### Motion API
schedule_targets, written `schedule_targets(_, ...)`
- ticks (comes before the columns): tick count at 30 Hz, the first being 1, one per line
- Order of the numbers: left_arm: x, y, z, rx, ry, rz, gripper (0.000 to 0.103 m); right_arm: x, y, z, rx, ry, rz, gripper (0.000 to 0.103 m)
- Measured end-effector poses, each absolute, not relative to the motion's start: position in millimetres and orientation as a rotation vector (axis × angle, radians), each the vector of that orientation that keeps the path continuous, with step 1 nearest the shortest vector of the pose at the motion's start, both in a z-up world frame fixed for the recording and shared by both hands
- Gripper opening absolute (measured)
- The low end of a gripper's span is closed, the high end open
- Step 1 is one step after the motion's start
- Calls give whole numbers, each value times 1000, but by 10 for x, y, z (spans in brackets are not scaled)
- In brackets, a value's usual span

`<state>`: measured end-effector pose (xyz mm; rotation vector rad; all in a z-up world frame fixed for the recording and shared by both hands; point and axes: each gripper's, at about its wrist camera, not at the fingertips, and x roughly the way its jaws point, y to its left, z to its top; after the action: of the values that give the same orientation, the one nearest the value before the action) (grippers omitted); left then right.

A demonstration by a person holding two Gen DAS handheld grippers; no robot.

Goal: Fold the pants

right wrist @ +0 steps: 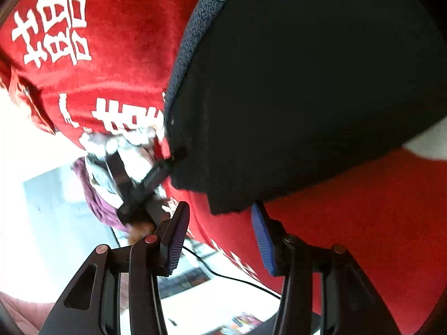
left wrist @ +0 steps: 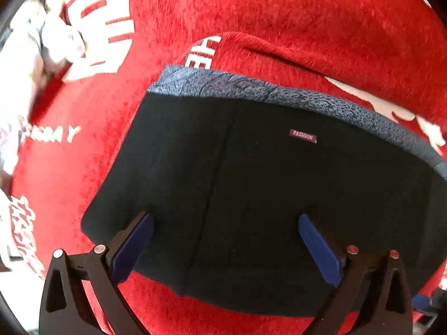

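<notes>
Pants point(left wrist: 251, 189) lie folded into a compact dark block on a red blanket point(left wrist: 279, 14) with white lettering.

Left wrist view: block sits square, grey mottled waistband point(left wrist: 251, 90) along the far edge, small "FASHION" tag point(left wrist: 303, 136) face up. Left gripper point(left wrist: 226, 240) hovers over the near edge, jaws wide, nothing between the blue pads. One seam runs down the top layer. Pale crumpled cloth point(left wrist: 33, 50) at the far left, apart from the pants. Fold looks close to finished, judging by the tidy outline.

Right wrist view: right gripper point(right wrist: 220, 231) near a corner of the block point(right wrist: 307, 97), jaws wide and empty, corner just ahead of the pads. Waistband point(right wrist: 192, 42) runs up the left side. A dark strap point(right wrist: 151, 184) leads off from the edge toward a heap of pale and purple laundry point(right wrist: 103, 195); whether it belongs to the pants I cannot tell. Blanket edge drops off close by, with a thin cable point(right wrist: 237, 279) below.

Risks, as I judge them:
- Pad catching only the top layer at the corner would peel the fold open.
- Plush blanket could drag the lower layers and skew the stack if pushed.
- Loose strap may snag a finger.
</notes>
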<state>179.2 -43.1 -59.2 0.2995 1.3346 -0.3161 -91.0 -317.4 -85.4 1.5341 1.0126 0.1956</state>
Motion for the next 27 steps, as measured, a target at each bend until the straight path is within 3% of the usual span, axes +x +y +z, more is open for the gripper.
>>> schedule_targets(6,1784,-337,-642,289,1292,-360,103,-937,-3169,-939,1578,1032,113,51)
schedule_targets(8,1807,-290,-667,286,1290,-368,103,-880,-3177,-943,1576,1043,100,36)
schedule_targets(9,1803,-293,-653,292,1289,-372,103,-829,-3179,-928,1555,1059,77,10)
schedule_targets(14,1767,-302,-624,301,1275,-395,103,-731,-3154,-475,1282,1124,2,9)
schedule_targets(20,1766,-311,-628,308,1274,-392,103,-972,-3047,-747,1194,1298,-71,4)
schedule_targets(22,1767,-314,-625,308,1276,-386,103,-1045,-3103,-686,1165,1342,-78,13)
schedule_targets(27,1731,-330,-612,309,1264,-370,103,-1026,-3349,-207,933,1298,-96,18)
